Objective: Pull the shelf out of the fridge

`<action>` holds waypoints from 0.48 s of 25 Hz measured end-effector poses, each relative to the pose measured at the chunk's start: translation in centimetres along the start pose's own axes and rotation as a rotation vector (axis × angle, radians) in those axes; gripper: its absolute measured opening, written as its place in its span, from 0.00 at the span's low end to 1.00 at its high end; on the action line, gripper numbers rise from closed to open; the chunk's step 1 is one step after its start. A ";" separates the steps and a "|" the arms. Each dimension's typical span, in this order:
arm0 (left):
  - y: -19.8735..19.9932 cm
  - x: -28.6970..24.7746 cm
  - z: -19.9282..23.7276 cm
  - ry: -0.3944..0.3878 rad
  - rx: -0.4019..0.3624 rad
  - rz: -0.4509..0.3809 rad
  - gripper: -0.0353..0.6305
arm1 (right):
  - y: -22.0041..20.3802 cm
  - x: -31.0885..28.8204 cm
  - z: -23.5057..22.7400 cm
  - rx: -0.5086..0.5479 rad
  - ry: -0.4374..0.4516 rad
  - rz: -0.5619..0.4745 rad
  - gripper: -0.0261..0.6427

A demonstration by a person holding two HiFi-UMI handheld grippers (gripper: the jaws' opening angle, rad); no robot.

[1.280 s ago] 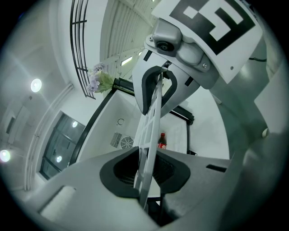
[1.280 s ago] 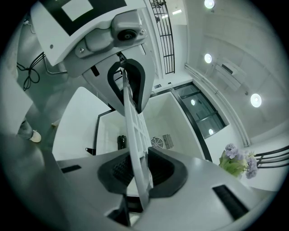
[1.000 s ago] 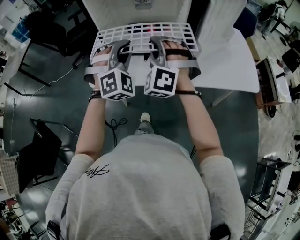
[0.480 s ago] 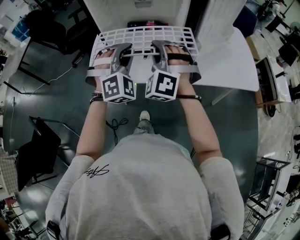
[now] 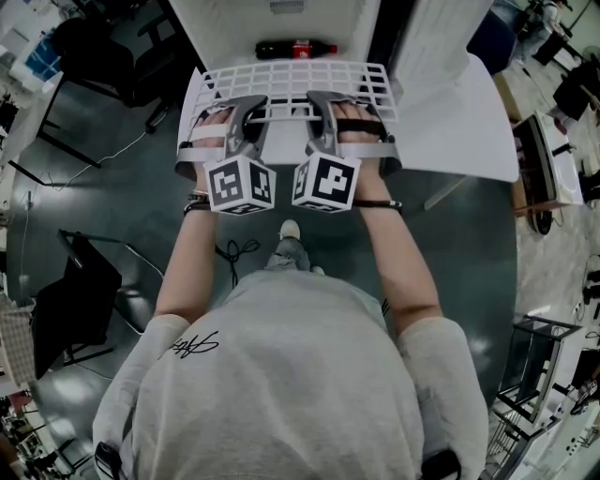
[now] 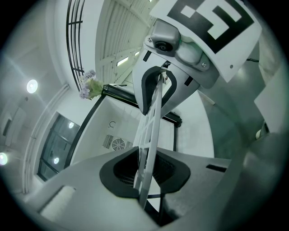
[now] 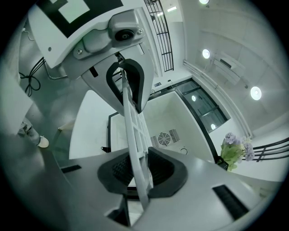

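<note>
Since a second ago, the white grid shelf (image 5: 291,80) is sitting further out of the fridge (image 5: 225,23), toward my body, and a dark bottle (image 5: 295,48) lying inside the fridge is now showing beyond the shelf's far edge. I am holding the shelf by its near edge. My left gripper (image 5: 248,111) is gripping that edge left of centre, jaws clamped on the grid. My right gripper (image 5: 321,105) is clamping it likewise, just beside.

Ceiling lights (image 7: 256,93) are glaring in both gripper views, whose fisheye edges are bending and darkening; the head view is looking dim.
</note>
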State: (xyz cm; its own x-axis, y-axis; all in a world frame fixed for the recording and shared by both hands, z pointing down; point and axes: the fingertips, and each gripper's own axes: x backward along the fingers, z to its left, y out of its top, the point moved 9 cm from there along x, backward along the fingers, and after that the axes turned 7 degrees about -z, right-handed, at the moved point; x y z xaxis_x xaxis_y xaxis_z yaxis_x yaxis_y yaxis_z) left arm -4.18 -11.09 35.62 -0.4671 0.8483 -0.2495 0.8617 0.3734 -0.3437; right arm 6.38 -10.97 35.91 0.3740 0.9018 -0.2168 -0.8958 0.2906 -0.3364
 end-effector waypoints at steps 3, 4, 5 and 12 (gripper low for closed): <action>0.1 0.2 -0.5 -0.002 0.005 0.000 0.14 | -0.1 0.3 0.5 -0.003 0.008 0.000 0.13; 0.1 0.2 -0.7 -0.004 0.009 0.001 0.14 | -0.1 0.4 0.6 -0.003 0.011 0.001 0.13; 0.1 0.3 -0.9 -0.007 0.013 0.001 0.14 | -0.1 0.4 0.8 -0.003 0.015 0.003 0.13; 0.0 0.7 -2.0 -0.014 0.025 0.006 0.14 | -0.2 0.9 1.8 -0.002 0.033 0.004 0.13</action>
State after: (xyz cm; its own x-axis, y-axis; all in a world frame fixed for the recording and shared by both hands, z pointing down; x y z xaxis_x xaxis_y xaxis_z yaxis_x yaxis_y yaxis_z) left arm -4.10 -9.70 37.25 -0.4648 0.8451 -0.2640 0.8593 0.3587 -0.3647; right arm 6.46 -9.60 37.46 0.3781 0.8918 -0.2484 -0.8969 0.2864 -0.3370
